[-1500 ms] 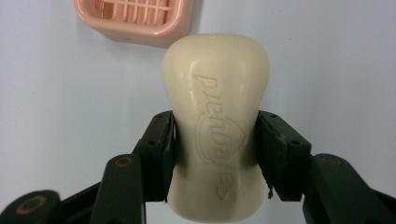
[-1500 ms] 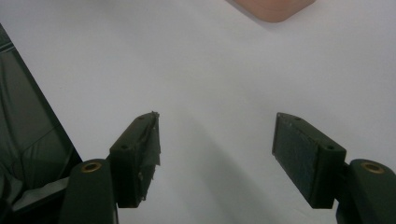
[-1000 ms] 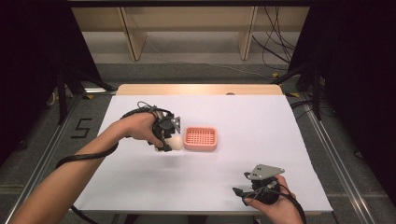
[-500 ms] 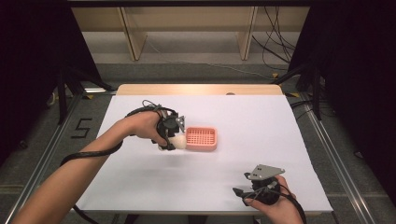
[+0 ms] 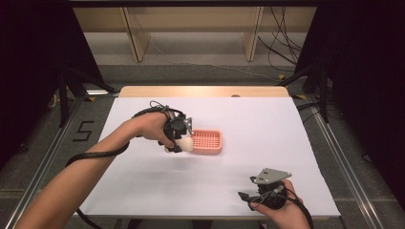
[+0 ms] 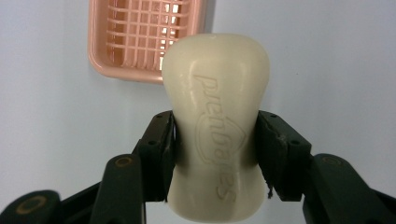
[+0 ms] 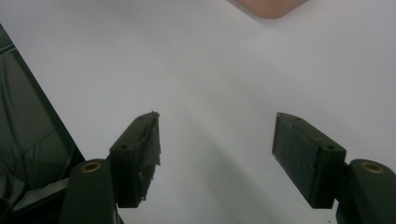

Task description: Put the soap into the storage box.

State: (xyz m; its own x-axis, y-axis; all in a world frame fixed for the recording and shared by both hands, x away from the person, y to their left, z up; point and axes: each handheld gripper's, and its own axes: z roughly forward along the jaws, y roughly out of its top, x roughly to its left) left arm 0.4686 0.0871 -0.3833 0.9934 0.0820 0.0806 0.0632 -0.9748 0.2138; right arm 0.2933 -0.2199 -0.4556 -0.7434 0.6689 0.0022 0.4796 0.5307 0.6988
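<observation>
Left gripper view, centre: my left gripper [image 6: 215, 154] pinches the soap [image 6: 215, 126] at its waist, hard, slick, moderately light; right gripper [image 7: 215, 154] spread.

In the left gripper view, the cream soap bar [image 6: 217, 126] covers the near right corner of the pink soap dish [image 6: 140, 39], and the dish's far edge is cut off by the top of the picture. The raised lettering on the soap is too faint to read fully. In the right gripper view, one blurred pink corner of the dish [image 7: 268, 7] shows at the top edge.
</observation>
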